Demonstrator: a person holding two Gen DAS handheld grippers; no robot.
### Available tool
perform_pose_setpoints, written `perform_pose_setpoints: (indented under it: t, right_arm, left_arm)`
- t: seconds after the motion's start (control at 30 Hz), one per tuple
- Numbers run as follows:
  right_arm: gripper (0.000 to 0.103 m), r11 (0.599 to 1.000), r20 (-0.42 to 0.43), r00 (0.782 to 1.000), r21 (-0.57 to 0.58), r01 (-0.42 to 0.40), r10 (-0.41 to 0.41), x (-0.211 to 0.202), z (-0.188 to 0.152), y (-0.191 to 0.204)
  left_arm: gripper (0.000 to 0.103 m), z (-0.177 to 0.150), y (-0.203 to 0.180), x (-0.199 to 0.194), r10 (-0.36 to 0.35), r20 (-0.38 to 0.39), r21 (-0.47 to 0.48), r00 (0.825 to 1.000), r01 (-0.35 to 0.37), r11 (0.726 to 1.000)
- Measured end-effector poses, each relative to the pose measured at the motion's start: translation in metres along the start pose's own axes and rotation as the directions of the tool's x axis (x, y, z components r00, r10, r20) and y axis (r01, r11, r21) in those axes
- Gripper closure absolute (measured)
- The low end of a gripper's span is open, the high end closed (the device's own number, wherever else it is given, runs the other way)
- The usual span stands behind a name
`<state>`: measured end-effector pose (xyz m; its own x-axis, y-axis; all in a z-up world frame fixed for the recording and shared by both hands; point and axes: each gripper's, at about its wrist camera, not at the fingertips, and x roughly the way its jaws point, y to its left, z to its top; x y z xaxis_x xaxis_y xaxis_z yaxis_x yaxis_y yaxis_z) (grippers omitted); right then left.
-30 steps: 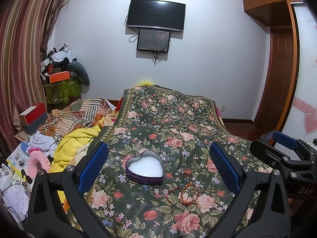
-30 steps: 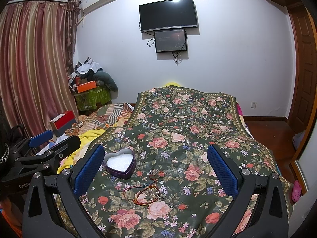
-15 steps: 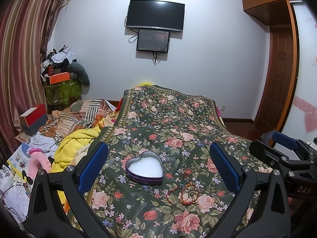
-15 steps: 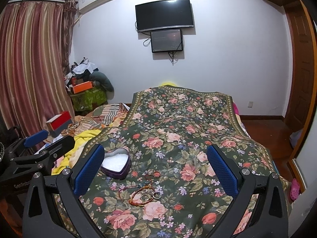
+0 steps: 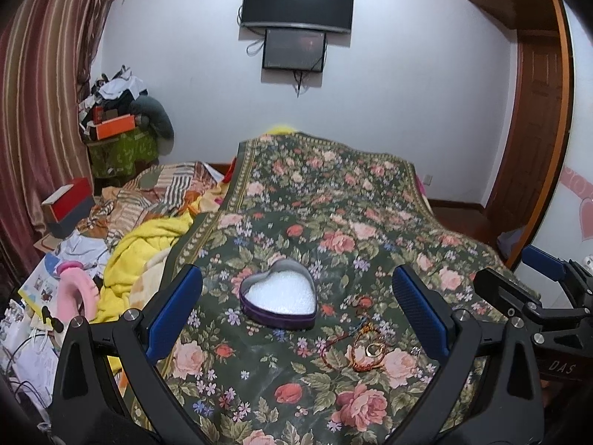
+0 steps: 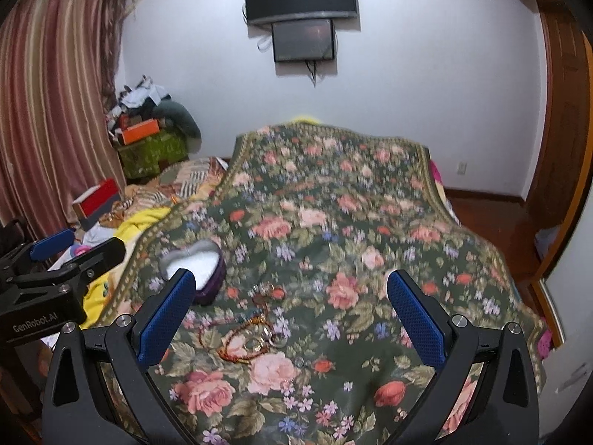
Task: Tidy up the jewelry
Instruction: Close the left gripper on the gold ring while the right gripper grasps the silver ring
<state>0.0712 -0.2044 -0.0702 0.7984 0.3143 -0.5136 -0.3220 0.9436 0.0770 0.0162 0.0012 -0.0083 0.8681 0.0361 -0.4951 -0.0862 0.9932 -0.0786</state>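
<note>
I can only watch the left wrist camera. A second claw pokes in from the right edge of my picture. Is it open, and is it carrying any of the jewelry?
Observer: The right claw is wide open and holds nothing; between its blue fingers there is only the floral bedspread.
Operator: Can you see my claw from over there?
Observer: Yes. The left claw shows at the left edge, and its black body is lettered GenRobot.AI.
Operator: Anything past the bed on the door side?
Observer: A small pink thing lies on the floor by the bed's near right corner; it is too small to tell what it is.
</note>
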Motion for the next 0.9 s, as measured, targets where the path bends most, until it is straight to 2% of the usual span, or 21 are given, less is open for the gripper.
perform_pose_setpoints:
  t: [0.2, 0.33, 0.43, 0.63, 0.8, 0.9]
  right_arm:
    - [0.001, 0.999, -0.122, 0.992, 0.033, 0.015, -0.011, 0.022, -0.016, -0.016]
    - [0.001, 0.998, -0.181, 0.982, 0.033, 0.060, -0.053, 0.032, -0.030, -0.026]
    - [0.001, 0.996, -0.212, 0.974, 0.018, 0.083, -0.077, 0.037, -0.038, -0.033]
    - [0.002, 0.998, -0.272, 0.961, 0.038, 0.055, -0.042, 0.050, -0.050, -0.040]
    - [0.015, 0.999, -0.308, 0.951, 0.038, -0.002, 0.014, 0.061, -0.053, -0.038]
    - [0.028, 0.999, -0.330, 0.943, 0.021, -0.032, 0.037, 0.071, -0.054, -0.033]
  left_arm:
    - [0.000, -0.014, 0.002, 0.024, 0.042, -0.086, 0.005, 0.995, -0.041, 0.999]
    - [0.000, -0.027, 0.002, 0.042, 0.031, -0.160, 0.021, 0.987, -0.028, 0.999]
    - [0.000, -0.042, -0.002, 0.055, 0.029, -0.220, 0.045, 0.975, -0.019, 0.999]
    - [0.000, -0.067, -0.005, 0.076, 0.015, -0.332, 0.066, 0.943, 0.007, 0.998]
    - [0.000, -0.077, -0.010, 0.087, -0.022, -0.383, 0.067, 0.923, 0.052, 0.996]
    - [0.000, -0.080, -0.015, 0.093, -0.040, -0.395, 0.077, 0.918, 0.076, 0.994]
